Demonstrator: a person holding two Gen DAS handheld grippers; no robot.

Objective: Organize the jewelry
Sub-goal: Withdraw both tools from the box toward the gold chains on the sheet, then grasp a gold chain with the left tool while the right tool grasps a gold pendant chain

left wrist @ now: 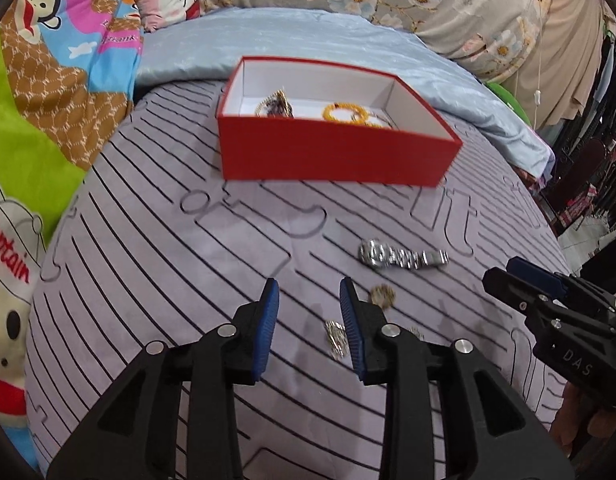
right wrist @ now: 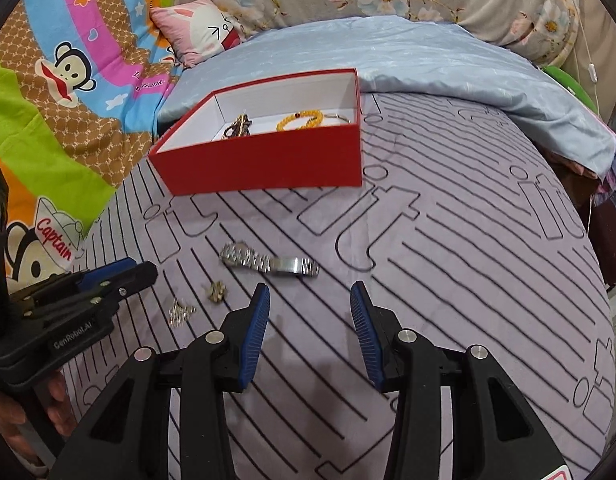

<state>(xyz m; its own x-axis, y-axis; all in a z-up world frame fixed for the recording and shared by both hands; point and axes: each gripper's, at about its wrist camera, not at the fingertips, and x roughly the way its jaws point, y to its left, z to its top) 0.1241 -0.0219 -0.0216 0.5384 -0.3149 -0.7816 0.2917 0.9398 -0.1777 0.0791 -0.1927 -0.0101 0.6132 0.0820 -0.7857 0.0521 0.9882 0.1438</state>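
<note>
So, quick rundown of where you're at:

Box: the red box (left wrist: 336, 152) sits open on the lilac striped bedspread (left wrist: 168, 280), up toward the pale blue quilt (left wrist: 268, 40). That's your target for everything.

Already in: an orange bead bracelet (right wrist: 300, 119) and a dark tangled piece (right wrist: 238, 127), plus what looks like a bit of gold chain (right wrist: 340, 117) at the far end. Hard to say exactly what that last one is, the box wall hides most of it.

Still out: the silver watch (right wrist: 268, 262) lying flat on the spread, well short of the box. Just nearer to you, a small gold trinket (right wrist: 217, 292) and a small silvery piece (right wrist: 181, 314), close to each other but apart.

Left gripper (left wrist: 310, 322): jaws apart, nothing between the pads. It's angled down right over the two little pieces, and the silvery one sits just inside its right finger (left wrist: 350, 320), so that looks like your next pick.

Right gripper (right wrist: 308, 328): jaws apart and empty too, hanging just short of the watch's clasp end.

Progress: I'd call it roughly halfway. Three things boxed, three left on the bed.

Heads up: the tiny pieces sit on soft fabric, so you'll probably pinch cloth along with them if you go in too deep.
</note>
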